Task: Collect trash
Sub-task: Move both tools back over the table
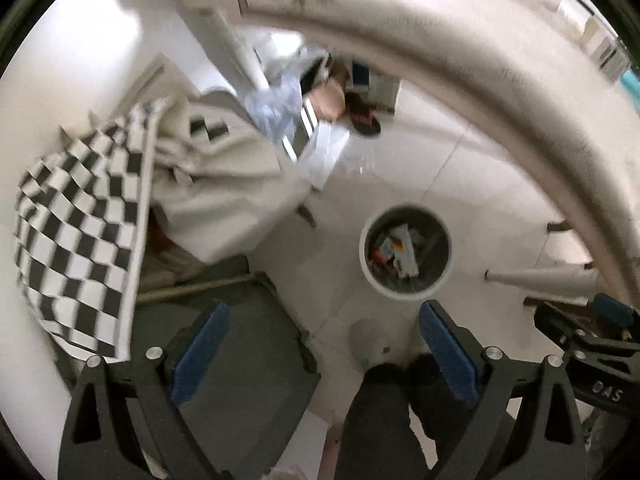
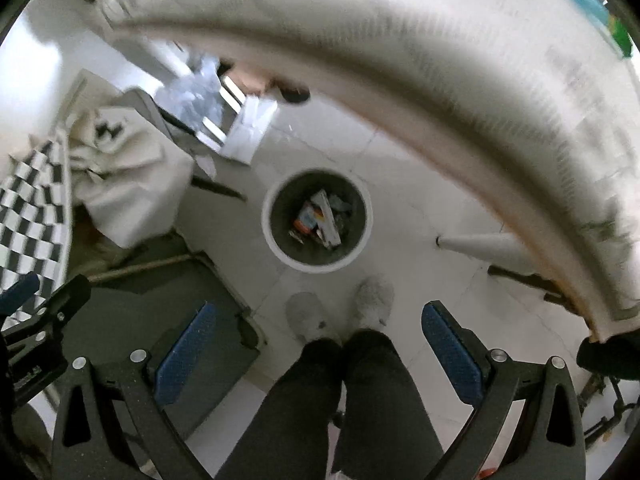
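A round white-rimmed trash bin (image 1: 405, 257) stands on the tiled floor, holding several pieces of trash such as wrappers and small cartons; it also shows in the right wrist view (image 2: 316, 219). My left gripper (image 1: 320, 344) is open and empty, held high above the floor with the bin beyond its fingertips. My right gripper (image 2: 316, 344) is open and empty too, above the floor with the bin ahead of it. The right gripper shows at the left wrist view's right edge (image 1: 592, 344).
A white table edge (image 1: 500, 92) curves across the top right, also in the right wrist view (image 2: 460, 100). A checkered cloth (image 1: 80, 232) and white fabric hang at left. A grey chair seat (image 1: 248, 360) is below. The person's legs and slippers (image 2: 340, 380) stand near the bin.
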{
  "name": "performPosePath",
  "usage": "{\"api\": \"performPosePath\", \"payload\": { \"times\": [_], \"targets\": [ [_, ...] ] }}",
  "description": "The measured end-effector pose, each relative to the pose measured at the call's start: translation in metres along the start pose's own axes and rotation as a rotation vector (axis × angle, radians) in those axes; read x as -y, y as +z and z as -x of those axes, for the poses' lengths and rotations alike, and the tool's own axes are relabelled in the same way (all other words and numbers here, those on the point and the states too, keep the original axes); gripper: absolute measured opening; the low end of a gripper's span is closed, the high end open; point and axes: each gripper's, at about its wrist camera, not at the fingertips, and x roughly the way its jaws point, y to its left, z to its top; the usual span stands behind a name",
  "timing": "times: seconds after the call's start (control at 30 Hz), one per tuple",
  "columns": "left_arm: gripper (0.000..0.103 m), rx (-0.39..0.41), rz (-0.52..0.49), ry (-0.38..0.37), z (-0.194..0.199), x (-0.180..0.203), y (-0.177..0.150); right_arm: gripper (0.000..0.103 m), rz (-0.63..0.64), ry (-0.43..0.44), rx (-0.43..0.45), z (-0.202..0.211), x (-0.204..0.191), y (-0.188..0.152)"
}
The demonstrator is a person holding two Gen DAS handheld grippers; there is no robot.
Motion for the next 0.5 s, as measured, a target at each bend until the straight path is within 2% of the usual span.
{"api": "performPosePath", "payload": {
  "times": [0.17, 0.27, 0.37, 0.5],
  "targets": [
    [0.097, 0.090, -0.008, 0.019, 0.048, 0.019, 0.044, 0.103, -0.088, 0.034, 0.075, 0.066, 0.030, 0.038],
    [0.098, 0.137, -0.010, 0.000, 0.074, 0.044, 0.079, 0.103, -0.175, 0.034, 0.119, 0.099, 0.069, 0.069],
    [0.098, 0.164, -0.031, -0.024, 0.092, 0.079, 0.115, 0.103, -0.278, 0.026, 0.153, 0.125, 0.123, 0.105],
    [0.102, 0.187, -0.109, -0.068, 0.112, 0.151, 0.173, 0.103, -0.399, -0.022, 0.205, 0.153, 0.218, 0.159]
  ]
}}
